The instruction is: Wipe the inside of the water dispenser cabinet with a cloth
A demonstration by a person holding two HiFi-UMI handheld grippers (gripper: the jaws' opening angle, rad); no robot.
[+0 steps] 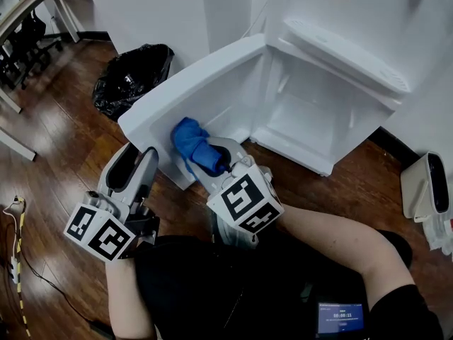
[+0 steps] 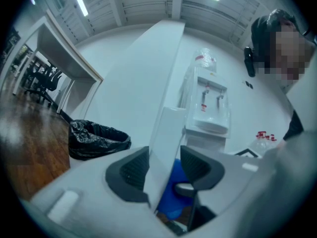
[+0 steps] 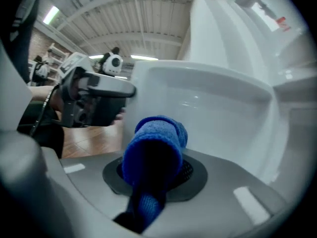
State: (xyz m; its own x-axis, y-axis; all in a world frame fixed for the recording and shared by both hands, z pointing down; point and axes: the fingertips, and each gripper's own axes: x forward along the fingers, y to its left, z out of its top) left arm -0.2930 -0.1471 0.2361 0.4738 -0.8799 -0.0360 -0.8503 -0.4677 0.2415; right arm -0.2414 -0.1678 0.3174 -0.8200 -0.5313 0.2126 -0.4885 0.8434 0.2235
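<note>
The white water dispenser's lower cabinet stands open, its door swung out to the left. My left gripper is shut on the door's free edge, which sits between the two dark pads. My right gripper is shut on a rolled blue cloth. The cloth sticks out past the jaws and lies close against the door's moulded inner face. In the left gripper view, the cloth shows behind the door edge. The left gripper shows at the left of the right gripper view.
A black rubbish bag sits on the wooden floor behind the door. The dispenser's drip tray juts out above the cabinet. A white appliance stands at the right, cables trail at the left, and office chairs stand far left.
</note>
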